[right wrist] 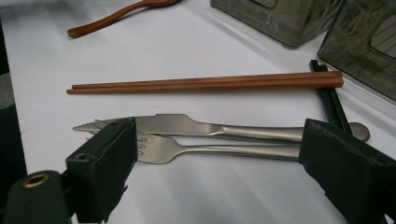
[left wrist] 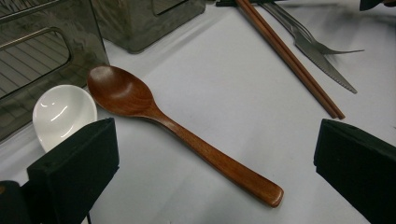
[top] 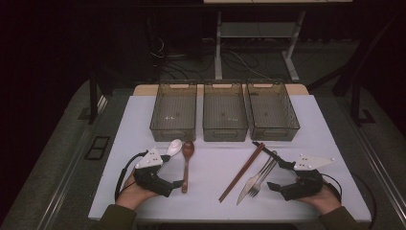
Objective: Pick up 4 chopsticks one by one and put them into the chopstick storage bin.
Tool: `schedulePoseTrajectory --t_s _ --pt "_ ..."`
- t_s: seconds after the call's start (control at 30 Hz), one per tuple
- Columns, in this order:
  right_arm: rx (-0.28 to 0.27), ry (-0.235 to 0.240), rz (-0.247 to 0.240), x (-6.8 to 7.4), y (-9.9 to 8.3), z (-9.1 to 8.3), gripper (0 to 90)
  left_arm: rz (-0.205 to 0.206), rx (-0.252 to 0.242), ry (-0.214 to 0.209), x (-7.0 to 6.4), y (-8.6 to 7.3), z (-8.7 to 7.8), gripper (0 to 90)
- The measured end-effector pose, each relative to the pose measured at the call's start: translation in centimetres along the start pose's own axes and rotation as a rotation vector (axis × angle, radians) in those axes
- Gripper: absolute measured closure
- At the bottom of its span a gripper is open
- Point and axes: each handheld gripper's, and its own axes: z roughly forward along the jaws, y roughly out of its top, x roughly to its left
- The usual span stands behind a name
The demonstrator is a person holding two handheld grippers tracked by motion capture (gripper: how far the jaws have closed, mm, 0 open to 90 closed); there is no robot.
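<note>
**Both claws wide over the cutlery, nothing gripped**

The left claw (top: 178, 183) rests low on the white tabletop (top: 210, 165) at about 7 o'clock, jaws spread wide and holding nothing. In the left gripper view the wooden spoon (left wrist: 177, 133) lies flat between those jaws, touching neither, its bowl toward 11 o'clock and its handle end toward 5 o'clock. A white ceramic spoon (left wrist: 63, 114) sits just beside the wooden bowl, partly behind the left jaw.

The right claw (top: 272, 186) sits at about 5 o'clock on the tabletop, also wide and empty. In the right gripper view a metal fork (right wrist: 196, 149) and a metal knife (right wrist: 187, 123) lie side by side between the jaws, the fork tines close to the left jaw; whether they touch it I cannot tell. Beyond them lies a pair of brown chopsticks (right wrist: 205, 84), with a black chopstick pair (right wrist: 329, 100) crossing under their far end.

Three dark mesh bins (top: 225, 112) stand in a row at 12 o'clock on the tabletop.
</note>
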Motion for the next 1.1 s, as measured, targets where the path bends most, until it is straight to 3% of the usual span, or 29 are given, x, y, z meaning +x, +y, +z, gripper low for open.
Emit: schedulePoseTrajectory --t_s 0.43,0.57,0.8,1.1 --pt "0.038 0.017 -0.034 0.1 1.1 0.0 15.6 -0.009 -0.01 -0.003 -0.1 -0.1 -0.2 0.0" --pt "0.041 0.034 -0.043 0.2 1.8 0.2 31.9 -0.01 -0.014 -0.008 -0.1 -0.1 -0.3 0.0" --pt "0.06 0.109 -0.041 0.2 2.5 1.2 59.4 -0.016 -0.01 -0.008 0.0 -0.1 -0.1 0.0" --pt "0.115 0.182 -0.116 1.8 4.0 3.8 81.3 -0.022 -0.015 -0.007 -0.1 -0.1 -0.1 0.0"
